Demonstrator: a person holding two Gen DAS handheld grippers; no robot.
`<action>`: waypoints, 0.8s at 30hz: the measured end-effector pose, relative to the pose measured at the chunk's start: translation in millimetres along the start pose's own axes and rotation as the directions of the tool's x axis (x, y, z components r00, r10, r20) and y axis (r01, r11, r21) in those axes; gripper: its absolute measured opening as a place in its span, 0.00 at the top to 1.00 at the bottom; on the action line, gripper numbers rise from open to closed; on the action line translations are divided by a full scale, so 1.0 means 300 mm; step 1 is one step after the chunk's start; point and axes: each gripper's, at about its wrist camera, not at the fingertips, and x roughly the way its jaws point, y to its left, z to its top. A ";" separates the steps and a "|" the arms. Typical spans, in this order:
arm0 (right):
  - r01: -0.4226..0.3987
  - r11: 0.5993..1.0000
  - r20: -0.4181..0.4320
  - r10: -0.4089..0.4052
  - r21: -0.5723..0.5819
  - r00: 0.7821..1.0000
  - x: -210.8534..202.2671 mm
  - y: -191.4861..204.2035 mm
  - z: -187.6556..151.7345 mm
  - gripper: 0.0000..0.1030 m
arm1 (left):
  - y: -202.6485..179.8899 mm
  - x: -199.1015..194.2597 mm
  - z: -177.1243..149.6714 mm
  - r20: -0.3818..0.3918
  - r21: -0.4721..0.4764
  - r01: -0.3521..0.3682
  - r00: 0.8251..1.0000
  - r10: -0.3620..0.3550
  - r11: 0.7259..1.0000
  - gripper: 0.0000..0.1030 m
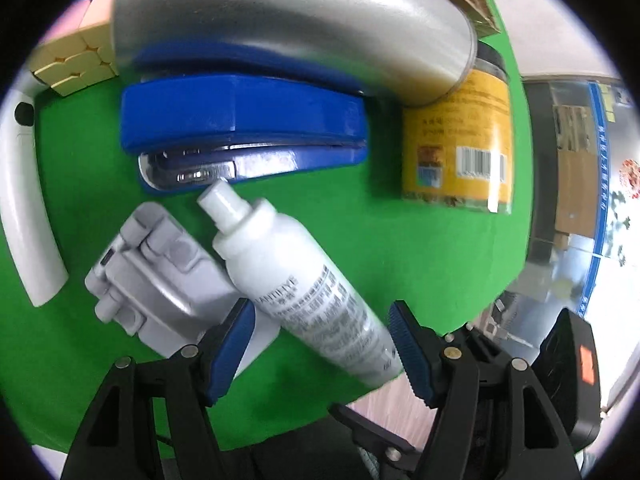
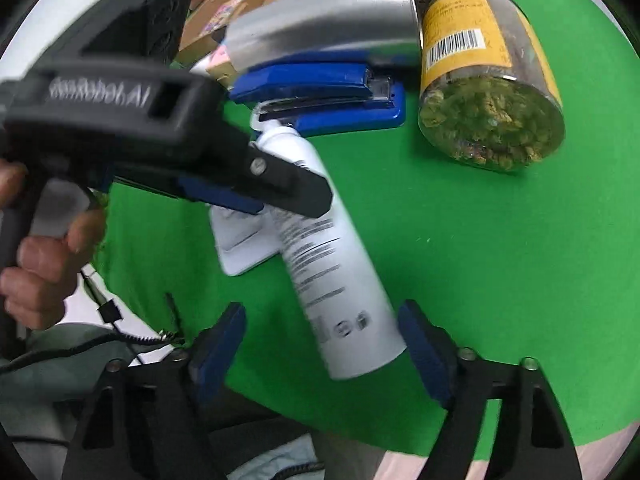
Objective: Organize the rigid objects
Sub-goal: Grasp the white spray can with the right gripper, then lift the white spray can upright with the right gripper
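White bottle (image 1: 296, 280) lies on the green mat (image 1: 400, 264), nozzle toward 11 o'clock and nearly touching the blue stapler (image 1: 244, 120); grey adapter (image 1: 156, 280) just beside it at 9 o'clock. Left gripper (image 1: 324, 344) jaws apart around the bottle's base, right pad seemingly touching it. Right gripper (image 2: 320, 344) jaws apart around the same base; jar (image 2: 488, 80) at 1 o'clock, silver can (image 2: 324, 24) behind the stapler.

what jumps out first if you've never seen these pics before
The white spray bottle lying slantwise across the bright green mat, right between the open left gripper and open right gripper. Behind it sit a blue stapler, a silver cylinder, and a yellow-labelled jar on its side.
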 end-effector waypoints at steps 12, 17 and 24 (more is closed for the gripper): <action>-0.169 0.985 -0.123 0.172 0.031 0.977 0.054 -0.033 0.101 0.60 | -0.025 0.022 0.002 0.015 -0.077 -0.071 0.997 0.072 0.995 0.38; -0.216 0.976 -0.124 0.217 0.022 0.968 0.033 -0.071 0.128 0.60 | -0.104 0.065 0.008 0.016 -0.088 -0.118 0.993 0.120 0.989 0.51; -0.331 0.943 -0.084 0.327 -0.043 0.941 -0.189 -0.131 0.191 0.59 | -0.167 -0.072 -0.053 0.125 -0.150 -0.090 0.986 0.109 0.985 0.51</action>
